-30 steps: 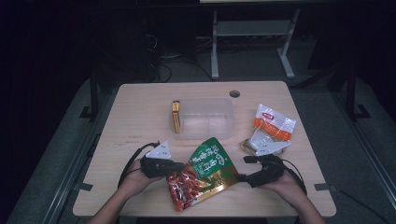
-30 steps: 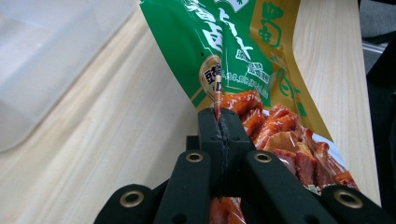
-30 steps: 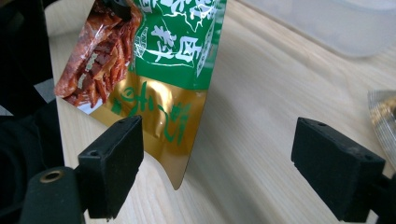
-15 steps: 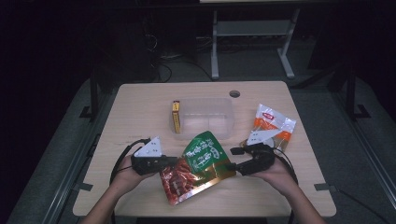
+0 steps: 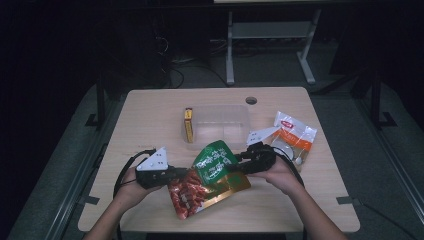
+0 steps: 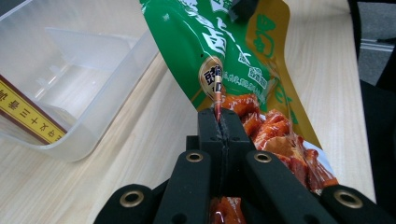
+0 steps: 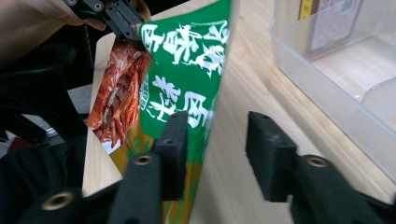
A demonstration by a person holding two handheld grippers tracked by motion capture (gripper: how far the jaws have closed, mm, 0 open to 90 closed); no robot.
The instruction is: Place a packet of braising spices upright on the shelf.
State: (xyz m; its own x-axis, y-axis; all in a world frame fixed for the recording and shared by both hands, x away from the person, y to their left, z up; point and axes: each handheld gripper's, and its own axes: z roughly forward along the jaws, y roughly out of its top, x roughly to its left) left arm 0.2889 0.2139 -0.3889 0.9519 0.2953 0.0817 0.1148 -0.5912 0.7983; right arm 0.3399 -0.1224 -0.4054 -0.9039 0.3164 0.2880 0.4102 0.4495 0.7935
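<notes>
Snack pouch (image 5: 212, 172): green and gold foil with a clear window onto red-orange pieces; held up between both tools over the near middle of the desk (image 5: 150, 115), lower end resting toward the 6 o'clock edge; green top tilted toward 12 o'clock.
Pouch, left gripper view (image 6: 243, 70): thin side seam runs straight into the jaws; red pieces visible just beside them.
Pouch, right gripper view (image 7: 187, 93): green face stands edge-on between the jaws.
Left tool (image 5: 184, 173): clenched on the pouch's side seam, jaws pressed together with the seam between them (image 6: 218, 122); sits at 9 o'clock of the pouch, held by a hand (image 5: 131, 186).
Right tool (image 5: 239, 156): released, jaws apart (image 7: 212, 140); pouch edge lies against the left jaw, a gap to the other jaw; sits at 3 o'clock of the pouch, held by a hand (image 5: 275, 172).
Clear plastic bin (image 5: 220, 122): at 12 o'clock of the pouch, near the desk centre, apart from the pouch.
Yellow box (image 5: 188, 125): narrow, standing on edge at the bin's 9 o'clock wall; inside or just outside, cannot tell from the high view.
White and orange packet (image 5: 294, 135): flat on the desk at 2 o'clock of the pouch, just beyond the right tool.
Cable hole (image 5: 251, 100): round, at 12 o'clock past the bin.
</notes>
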